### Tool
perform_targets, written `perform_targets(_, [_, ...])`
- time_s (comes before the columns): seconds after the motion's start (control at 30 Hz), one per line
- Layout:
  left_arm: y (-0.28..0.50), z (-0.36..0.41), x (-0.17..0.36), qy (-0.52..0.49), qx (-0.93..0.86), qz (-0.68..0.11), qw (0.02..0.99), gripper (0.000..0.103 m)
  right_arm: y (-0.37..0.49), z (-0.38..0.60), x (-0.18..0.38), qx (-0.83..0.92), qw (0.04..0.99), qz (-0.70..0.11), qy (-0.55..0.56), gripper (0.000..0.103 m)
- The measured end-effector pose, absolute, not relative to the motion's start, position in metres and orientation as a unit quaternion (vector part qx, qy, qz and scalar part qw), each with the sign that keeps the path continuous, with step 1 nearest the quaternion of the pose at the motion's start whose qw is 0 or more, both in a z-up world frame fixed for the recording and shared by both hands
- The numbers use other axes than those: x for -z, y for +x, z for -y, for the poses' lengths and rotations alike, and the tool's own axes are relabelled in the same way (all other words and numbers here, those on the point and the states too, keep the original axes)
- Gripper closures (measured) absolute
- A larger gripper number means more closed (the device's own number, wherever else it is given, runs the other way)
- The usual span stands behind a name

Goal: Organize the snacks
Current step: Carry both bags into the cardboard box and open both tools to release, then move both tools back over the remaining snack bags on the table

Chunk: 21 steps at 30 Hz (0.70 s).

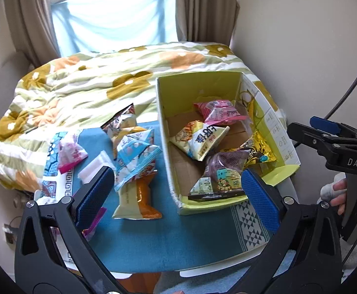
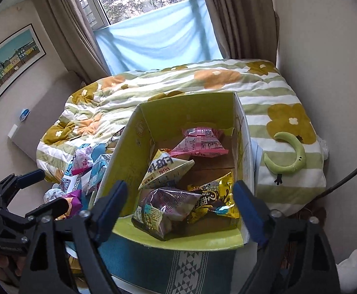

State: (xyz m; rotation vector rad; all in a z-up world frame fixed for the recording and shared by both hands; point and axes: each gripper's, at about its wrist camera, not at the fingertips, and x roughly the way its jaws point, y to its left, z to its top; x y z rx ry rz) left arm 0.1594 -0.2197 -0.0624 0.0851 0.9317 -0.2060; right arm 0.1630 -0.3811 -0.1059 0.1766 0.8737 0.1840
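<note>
A yellow-green cardboard box (image 1: 163,112) stands on the blue mat (image 1: 154,240) and holds a pink bag (image 1: 219,112), a white bag (image 1: 200,139), a gold bag (image 1: 257,152) and a purple bag (image 1: 222,174). Loose on the mat to its left lie a light blue bag (image 1: 135,156), an orange-and-cream bag (image 1: 139,201) and a small pink bag (image 1: 69,152). My left gripper (image 1: 176,196) is open and empty above the mat's near side. My right gripper (image 2: 181,208) is open and empty over the box's (image 2: 129,152) near edge, above the purple bag (image 2: 166,208).
A flowered quilt (image 1: 92,83) covers the bed behind the mat. A wall stands close on the right. A green crescent toy (image 2: 288,156) lies on the quilt to the right of the box. A window with curtains is at the back.
</note>
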Motion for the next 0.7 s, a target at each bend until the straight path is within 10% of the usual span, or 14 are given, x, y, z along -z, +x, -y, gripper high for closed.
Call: perform_targets(0.7, [0.207,0.013,0.052,-0.045,-0.042,-0.454,0.889,0.001,0.218,0.262,0.064,-0.137,0.920,-0.367,0.010,0.001])
